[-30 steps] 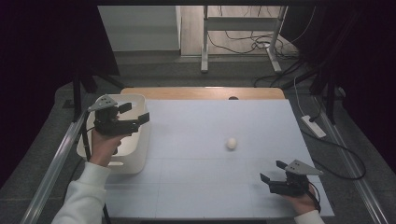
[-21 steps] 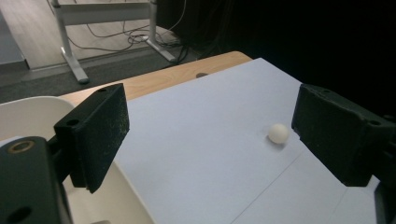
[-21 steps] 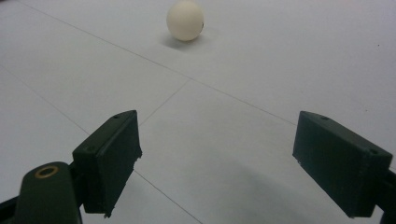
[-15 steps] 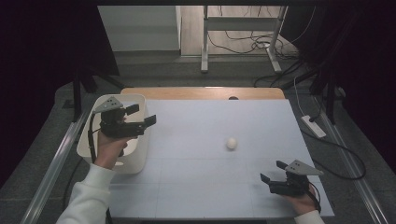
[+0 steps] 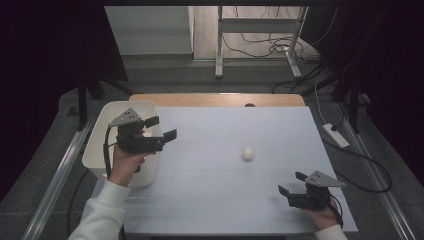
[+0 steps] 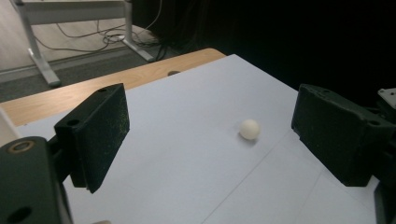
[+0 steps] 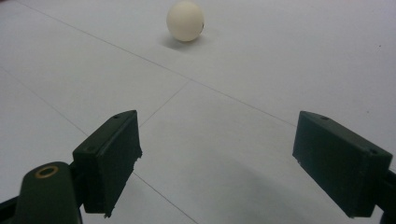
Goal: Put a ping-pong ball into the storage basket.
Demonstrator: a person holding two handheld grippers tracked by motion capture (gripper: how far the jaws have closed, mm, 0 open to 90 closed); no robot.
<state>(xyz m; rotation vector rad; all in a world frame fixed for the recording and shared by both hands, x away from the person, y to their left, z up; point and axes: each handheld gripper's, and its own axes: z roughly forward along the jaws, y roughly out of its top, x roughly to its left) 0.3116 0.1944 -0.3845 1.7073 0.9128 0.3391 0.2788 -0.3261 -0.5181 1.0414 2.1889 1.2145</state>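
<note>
Ball (image 5: 248, 153) sitting loose on the table (image 5: 220, 200), well ahead of both jaw pairs; left gripper (image 5: 162, 128) and right gripper (image 5: 289, 183) both gaping empty; pickup not started.

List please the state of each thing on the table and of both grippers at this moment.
Left gripper: open, holds nothing, above the bin's edge.
Right gripper: open, holds nothing, low over the table's near right part.
White ball: lies free on the table, touched by nothing.
White bin: upright at the table's left edge.
</note>
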